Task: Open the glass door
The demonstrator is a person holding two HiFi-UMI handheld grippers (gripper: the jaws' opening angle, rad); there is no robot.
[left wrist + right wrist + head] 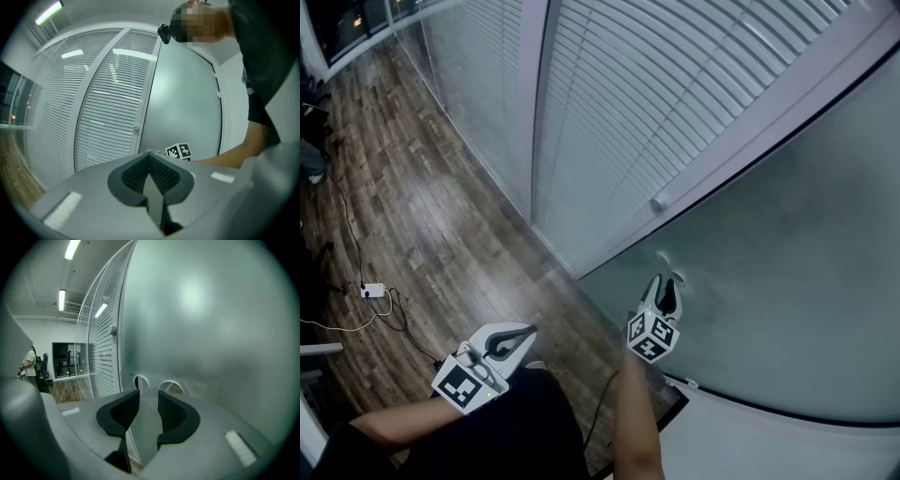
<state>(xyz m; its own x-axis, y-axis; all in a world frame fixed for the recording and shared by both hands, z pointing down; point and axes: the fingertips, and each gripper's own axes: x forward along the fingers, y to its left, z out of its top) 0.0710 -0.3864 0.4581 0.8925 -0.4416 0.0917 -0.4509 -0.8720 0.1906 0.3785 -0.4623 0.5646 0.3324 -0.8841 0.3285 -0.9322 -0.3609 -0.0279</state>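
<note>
**Glass door: right jaws at its edge, grip not yet made**

The glass door (787, 281) is a frosted pane that fills the right of the head view. Its free edge runs beside a fixed panel of slatted blinds (628, 112). Two round holes (143, 384) pierce the glass close to that edge.

The right gripper (664, 292) is up against the pane just below the holes. Its own view shows the jaws standing apart, with nothing clamped. The door's edge line appears to run down between the pads, though the wide-angle view leaves it unsure whether the glass is truly inside the gap or just beyond it.

The left gripper (520, 337) hangs low over the wooden floor (412, 187), well apart from the door. Its jaws are pressed together on nothing.

The likely risk is slippage. The glass looks smooth, so a shallow or skewed bite on the edge could slide off once the pull begins. Closing crookedly could also load the edge unevenly. The person stands close, so a door that swings freely may reach the body or the idle left gripper.
</note>
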